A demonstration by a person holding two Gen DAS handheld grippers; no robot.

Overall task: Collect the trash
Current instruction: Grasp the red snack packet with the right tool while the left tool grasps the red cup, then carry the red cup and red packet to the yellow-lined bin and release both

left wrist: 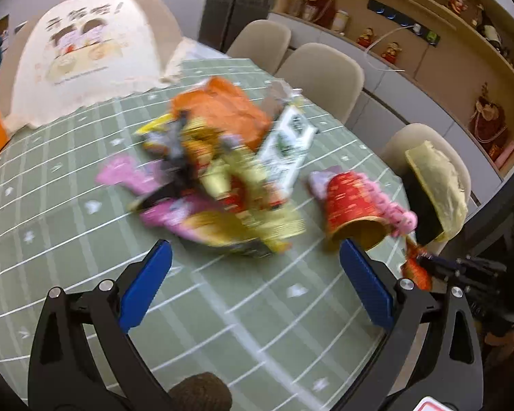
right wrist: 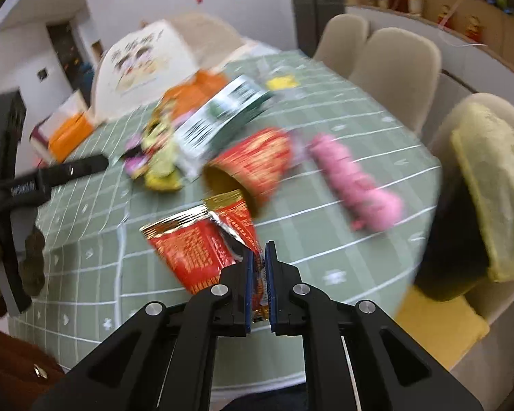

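From the left wrist, the left tool hangs over the near part of the green checked tabletop with its blue pads spread wide and nothing between them; the blurred heap of wrappers lies just beyond its tips, towards the far middle; a red paper cup lies on its side just past the right-hand pad, mouth towards the near edge; at the far right the right tool shows small, with a scrap of red foil at its tip; beyond the tabletop's right edge a black bin lined with a yellow bag stands in front of a chair.

From the right wrist, the right tool is clamped on a red foil wrapper; the pads pinch its near right corner, while the rest of the packet fans out to the left and away, over the tabletop; the cup lies just past it, a pink wrapper further right; the bin with its yellow bag stands to the right of the tool, off the tabletop's edge; I would judge the coming move a swing rightwards to it, and the right hand is plainly the nearer; the left tool reaches in from the left.
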